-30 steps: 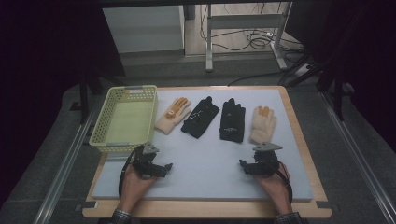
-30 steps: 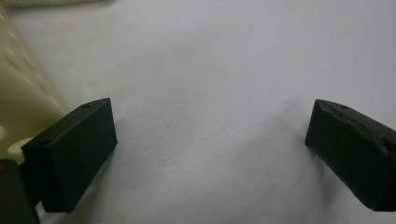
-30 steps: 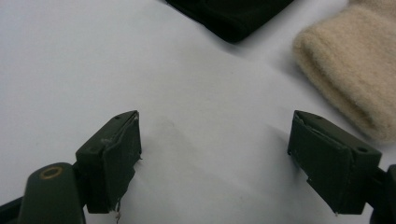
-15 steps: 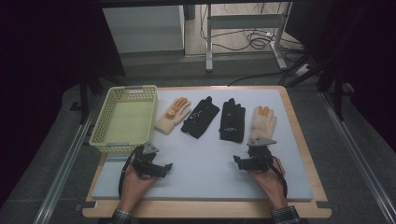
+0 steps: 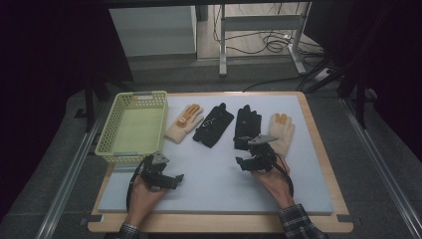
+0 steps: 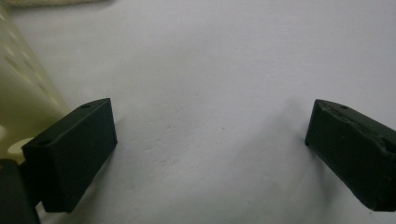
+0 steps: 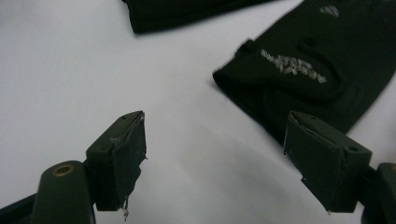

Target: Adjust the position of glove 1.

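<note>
— Grey foam mat (image 5: 209,189) covers the table; what has changed on it?
— The right gripper (image 5: 247,162) has moved forward from near the front edge and now sits just short of the right black glove (image 5: 247,124). The left gripper (image 5: 171,180) has stayed put near the basket's front corner.
— And the basket (image 5: 130,154)?
— Pale yellow-green plastic, rectangular, with a lattice wall. Nothing lies in it.
— Where are the gloves?
— Four in a row beyond the grippers: a cream glove with orange print (image 5: 184,122), a black glove (image 5: 213,124), the right black one, then a plain cream glove (image 5: 281,130). All lie flat on the mat, fabric, fingers pointing away.
— Are the grippers holding anything?
— No. In the left gripper view the jaws are spread wide over bare mat. In the right gripper view the jaws gape too, with the black glove's cuff (image 7: 299,79) and its grey lettering just ahead.
</note>
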`<state>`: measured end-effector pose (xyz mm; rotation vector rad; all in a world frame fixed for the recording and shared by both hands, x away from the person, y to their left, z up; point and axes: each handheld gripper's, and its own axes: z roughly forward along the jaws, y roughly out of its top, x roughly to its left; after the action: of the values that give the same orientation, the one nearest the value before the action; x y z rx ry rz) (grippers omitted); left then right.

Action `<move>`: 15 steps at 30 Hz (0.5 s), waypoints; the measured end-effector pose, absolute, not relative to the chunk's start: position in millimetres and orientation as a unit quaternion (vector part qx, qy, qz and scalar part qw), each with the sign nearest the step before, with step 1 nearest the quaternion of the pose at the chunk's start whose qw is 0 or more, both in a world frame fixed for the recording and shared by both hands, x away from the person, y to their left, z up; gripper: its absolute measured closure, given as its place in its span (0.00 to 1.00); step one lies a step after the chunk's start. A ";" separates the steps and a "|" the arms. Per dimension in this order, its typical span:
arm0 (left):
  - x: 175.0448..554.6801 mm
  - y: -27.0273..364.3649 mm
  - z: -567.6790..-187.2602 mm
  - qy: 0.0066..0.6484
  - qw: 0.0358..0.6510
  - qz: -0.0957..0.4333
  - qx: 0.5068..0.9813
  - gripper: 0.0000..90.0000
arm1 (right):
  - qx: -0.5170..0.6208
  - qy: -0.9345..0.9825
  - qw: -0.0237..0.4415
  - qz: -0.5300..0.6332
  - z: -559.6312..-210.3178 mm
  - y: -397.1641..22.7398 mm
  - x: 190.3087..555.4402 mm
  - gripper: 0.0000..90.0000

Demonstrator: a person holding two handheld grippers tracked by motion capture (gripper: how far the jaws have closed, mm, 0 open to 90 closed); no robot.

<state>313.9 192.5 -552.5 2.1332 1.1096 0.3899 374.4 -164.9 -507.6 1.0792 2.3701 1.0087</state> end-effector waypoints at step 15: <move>314.0 192.6 -552.5 0.428 0.345 0.150 0.822 0.02 | 0.362 0.842 0.162 0.366 -503.1 -127.6 421.6 0.45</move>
<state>314.0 192.6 -552.5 2.1340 1.1100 0.3889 421.6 -127.6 -503.1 1.0340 2.4019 1.0429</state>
